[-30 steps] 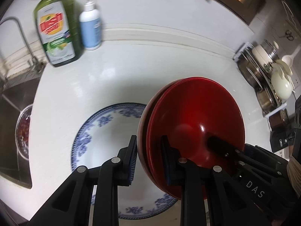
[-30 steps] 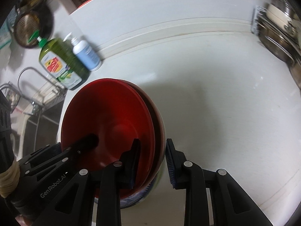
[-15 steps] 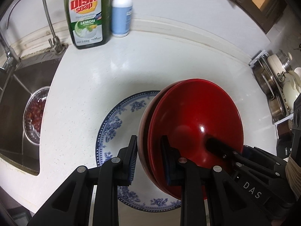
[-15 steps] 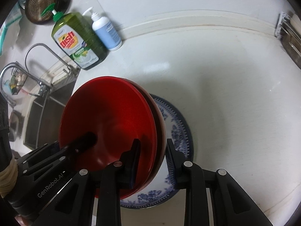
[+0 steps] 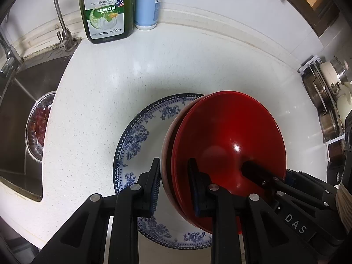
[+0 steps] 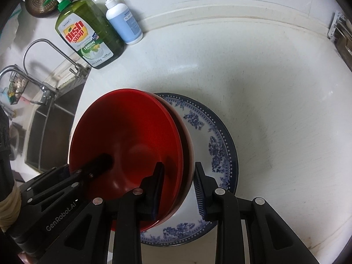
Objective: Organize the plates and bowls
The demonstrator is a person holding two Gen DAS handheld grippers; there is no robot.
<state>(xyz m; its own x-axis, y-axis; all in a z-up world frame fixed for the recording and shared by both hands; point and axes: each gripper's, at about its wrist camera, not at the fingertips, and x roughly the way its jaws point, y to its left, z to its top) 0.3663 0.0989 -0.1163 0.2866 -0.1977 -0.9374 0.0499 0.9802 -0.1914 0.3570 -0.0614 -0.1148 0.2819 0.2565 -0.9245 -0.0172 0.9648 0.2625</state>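
Observation:
Two nested red bowls (image 5: 228, 145) are held tilted above a blue-and-white floral plate (image 5: 140, 140) on the white counter. My left gripper (image 5: 173, 182) is shut on the bowls' left rim, one finger inside, one outside. My right gripper (image 6: 179, 187) is shut on the opposite rim of the red bowls (image 6: 123, 145). The plate also shows in the right wrist view (image 6: 211, 140), partly hidden under the bowls. Each gripper shows in the other's view, reaching into the bowl.
A green dish soap bottle (image 5: 105, 11) and a white-blue pump bottle (image 5: 147, 6) stand at the back wall. A sink (image 5: 19, 101) with a faucet and a strainer of red fruit (image 5: 38, 123) lies left. A rack of pots (image 5: 325, 101) stands right.
Both grippers have carried the red bowls leftward and forward toward the soap bottles, so the bowls now hang over the right half of the blue-and-white plate. Grips are unchanged.

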